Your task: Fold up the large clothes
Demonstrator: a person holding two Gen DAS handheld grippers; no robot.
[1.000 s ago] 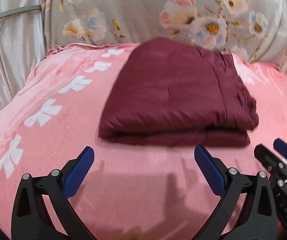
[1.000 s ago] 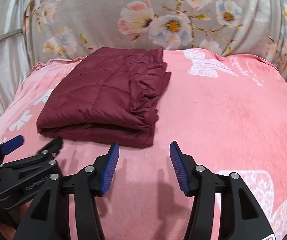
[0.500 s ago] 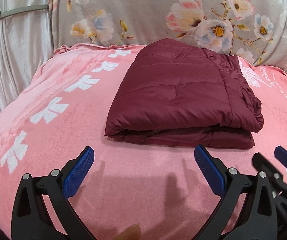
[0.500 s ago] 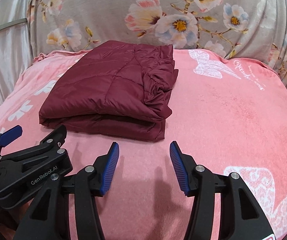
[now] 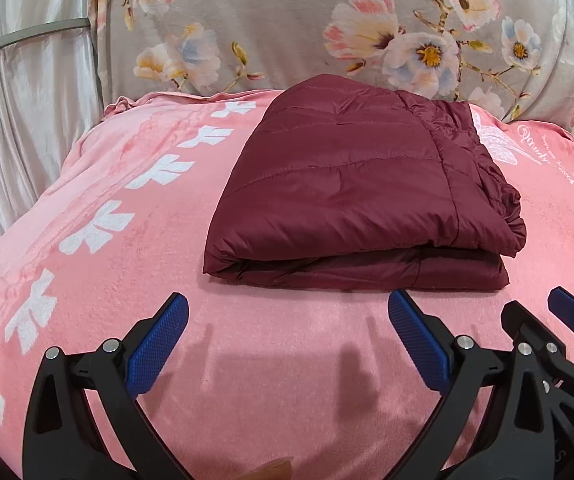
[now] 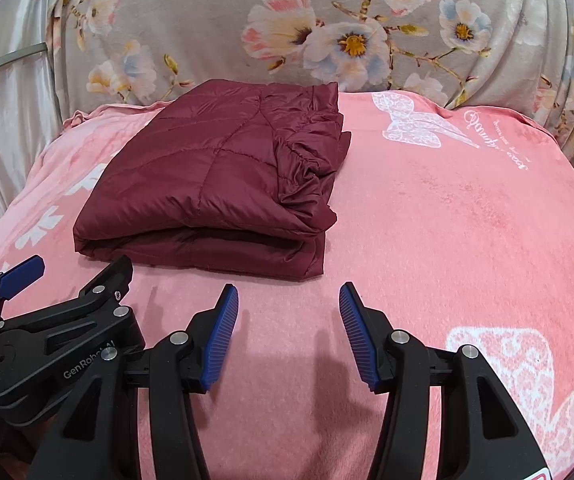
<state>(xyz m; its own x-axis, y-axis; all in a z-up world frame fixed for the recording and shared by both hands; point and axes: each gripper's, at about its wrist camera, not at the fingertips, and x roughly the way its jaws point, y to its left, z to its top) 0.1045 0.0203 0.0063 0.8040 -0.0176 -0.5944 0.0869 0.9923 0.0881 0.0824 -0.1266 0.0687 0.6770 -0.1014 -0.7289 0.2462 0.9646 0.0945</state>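
Observation:
A dark red quilted jacket [image 5: 351,184] lies folded into a thick rectangle on the pink blanket [image 5: 135,264]; it also shows in the right wrist view [image 6: 211,184], left of centre. My left gripper [image 5: 287,312] is open and empty, a short way in front of the jacket's near fold. My right gripper [image 6: 289,304] is open and empty, just in front of the jacket's near right corner. The left gripper also shows at the lower left of the right wrist view [image 6: 63,276].
A grey floral cloth [image 5: 287,20] covers the backrest behind the jacket. A shiny silver curtain [image 5: 31,92] hangs at the left. The pink blanket [image 6: 467,208] stretches bare to the right of the jacket, with white butterfly prints.
Both grippers have drawn back a little from the folded jacket and stay open. The jacket has not moved.

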